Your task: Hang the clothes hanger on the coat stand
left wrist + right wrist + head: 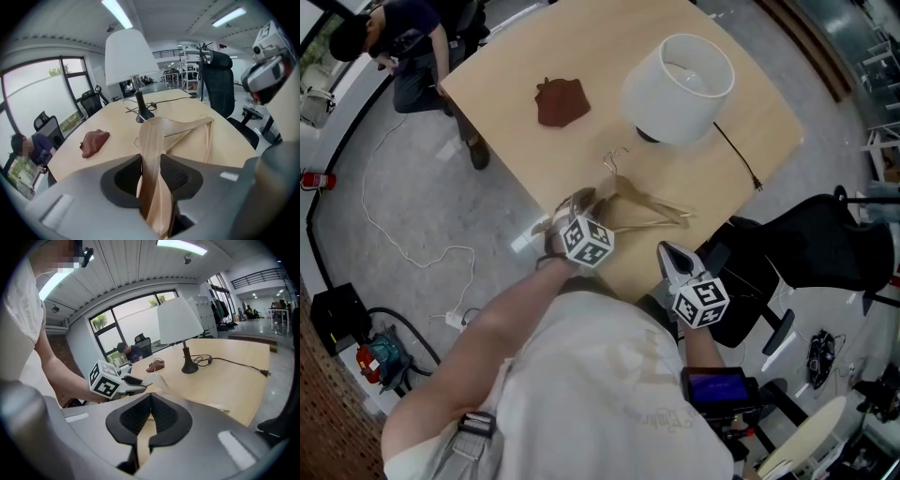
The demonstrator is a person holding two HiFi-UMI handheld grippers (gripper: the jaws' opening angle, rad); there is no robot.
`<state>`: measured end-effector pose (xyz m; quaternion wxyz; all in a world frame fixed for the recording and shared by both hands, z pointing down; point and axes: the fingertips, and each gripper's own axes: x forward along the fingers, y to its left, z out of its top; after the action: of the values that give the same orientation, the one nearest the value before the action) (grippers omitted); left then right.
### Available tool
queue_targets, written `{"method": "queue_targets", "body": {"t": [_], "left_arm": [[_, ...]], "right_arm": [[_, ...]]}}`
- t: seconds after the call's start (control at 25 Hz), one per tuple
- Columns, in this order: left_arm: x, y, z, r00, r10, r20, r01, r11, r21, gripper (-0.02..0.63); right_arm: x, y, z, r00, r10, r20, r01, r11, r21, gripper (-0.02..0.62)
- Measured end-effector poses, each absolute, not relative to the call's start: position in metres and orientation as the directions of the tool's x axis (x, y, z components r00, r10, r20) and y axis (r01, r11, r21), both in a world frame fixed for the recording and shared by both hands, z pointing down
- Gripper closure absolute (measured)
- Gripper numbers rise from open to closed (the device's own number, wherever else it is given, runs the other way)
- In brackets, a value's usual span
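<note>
A pale wooden clothes hanger (645,210) with a thin metal hook (614,161) hangs tilted just above the near part of the light wooden table (741,150). My left gripper (569,208) is shut on one arm of the hanger. In the left gripper view that arm (154,136) runs up between the dark pads (176,174) and the rest of the hanger spreads out beyond them. My right gripper (668,251) hovers at the table's near edge, right of the hanger, shut with nothing between its pads (161,414). In the right gripper view the left gripper (125,382) holds the hanger (157,379).
A white-shaded lamp (680,86) stands at the table's far side, with its cord (736,155) trailing right. A brown cloth (562,101) lies at the far left. A black office chair (825,246) stands to the right, with a dark pronged pole (202,47) behind it. A person (403,42) sits at the far left.
</note>
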<state>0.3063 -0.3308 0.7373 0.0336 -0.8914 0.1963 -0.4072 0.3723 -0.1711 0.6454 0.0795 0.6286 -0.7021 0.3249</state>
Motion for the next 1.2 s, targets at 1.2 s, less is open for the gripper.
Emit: {"method": "queue_targets", "body": {"t": [1.2], "left_arm": [[0.255,-0.313,0.601,0.7,-0.607,0.377,-0.444,-0.783,-0.435,0.479]], "right_arm": [[0.349,-0.185,0.615,-0.361,-0.825,0.436,-0.921,0.242,-0.305,0.58]]}}
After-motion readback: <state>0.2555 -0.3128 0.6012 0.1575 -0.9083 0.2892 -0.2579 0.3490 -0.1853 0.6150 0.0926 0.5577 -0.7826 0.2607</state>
